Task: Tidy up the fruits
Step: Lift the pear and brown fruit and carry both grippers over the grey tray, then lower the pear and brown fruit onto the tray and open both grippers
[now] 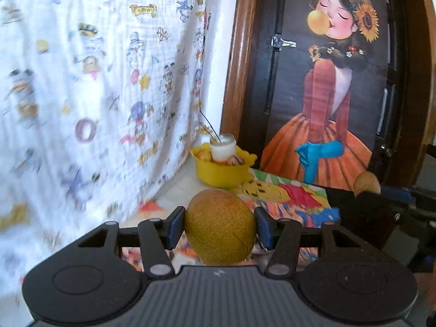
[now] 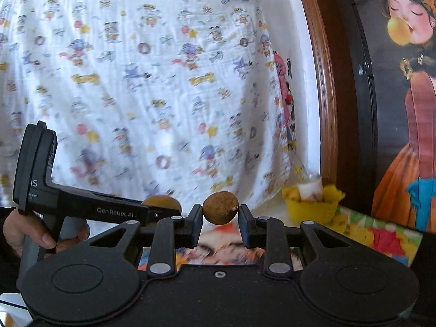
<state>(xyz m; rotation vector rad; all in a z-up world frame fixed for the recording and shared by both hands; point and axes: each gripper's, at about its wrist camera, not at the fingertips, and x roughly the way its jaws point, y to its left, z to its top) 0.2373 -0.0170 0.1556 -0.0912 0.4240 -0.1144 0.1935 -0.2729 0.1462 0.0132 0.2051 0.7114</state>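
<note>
Through the left wrist camera, I am holding a speckled yellow-green pear point(image 1: 220, 227) in the left gripper point(image 1: 220, 229), its blue pads pressing both flanks, jaws about half closed around it. The yellow bowl point(image 1: 222, 175) is sitting ahead, well apart, already carrying fruit and a white jar point(image 1: 223, 150). I judge I am mid-carry; next I must bring the pear over the rim and let go without knocking the jar.

Through the right wrist camera, the right gripper point(image 2: 220, 211) is pinching a small round brown fruit point(image 2: 220, 207) at the fingertips, jaws nearly closed. The bowl point(image 2: 310, 209) is blurring at the right, so I cannot count its contents. The colourful mat point(image 2: 381, 234) is partly hidden behind the gripper body.
</note>
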